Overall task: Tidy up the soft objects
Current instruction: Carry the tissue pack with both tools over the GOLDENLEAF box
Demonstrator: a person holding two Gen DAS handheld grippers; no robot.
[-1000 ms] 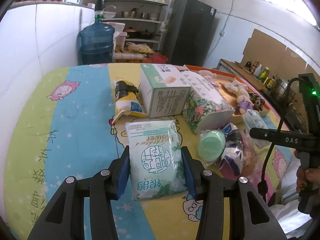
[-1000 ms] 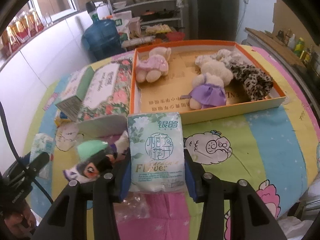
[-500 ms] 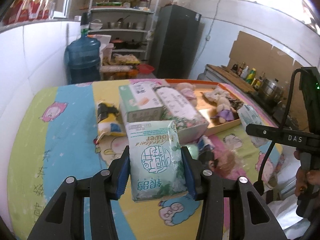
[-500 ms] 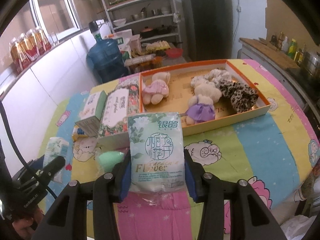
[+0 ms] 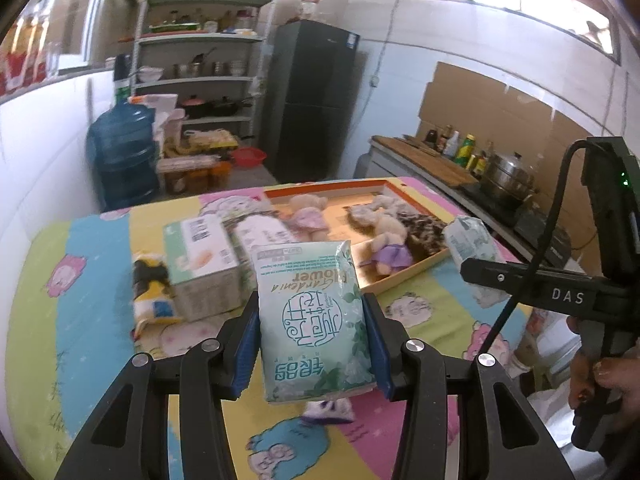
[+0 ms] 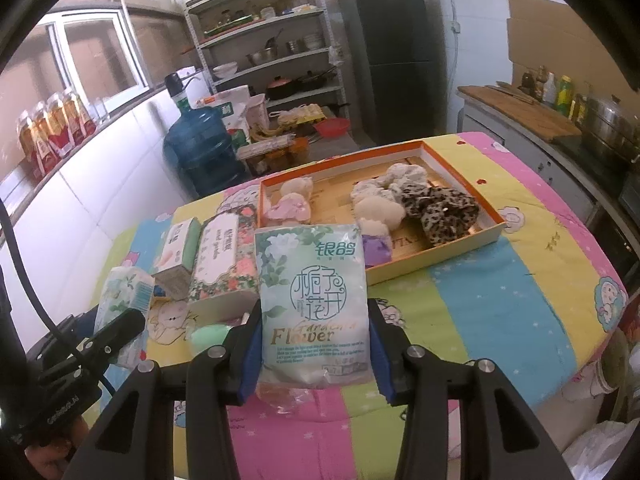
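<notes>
My left gripper (image 5: 311, 340) is shut on a pale green tissue pack (image 5: 310, 316) and holds it well above the table. My right gripper (image 6: 312, 344) is shut on a second tissue pack (image 6: 312, 300), also lifted; that pack shows in the left wrist view (image 5: 472, 248). An orange tray (image 6: 460, 240) at the far right of the table holds plush toys (image 6: 380, 212) and a leopard-print soft item (image 6: 440, 208). The left gripper's pack shows in the right wrist view (image 6: 124, 304).
A floral tissue box (image 6: 224, 256) and a green-white box (image 6: 180, 252) stand left of the tray. A green round sponge (image 6: 208, 338) and a yellow-black packet (image 5: 154, 292) lie on the colourful tablecloth (image 6: 480, 300). A water jug (image 6: 200, 152), shelves and a fridge stand behind.
Both grippers have risen and pulled back from the table with their tissue packs; the tray and boxes now look smaller and farther away.
</notes>
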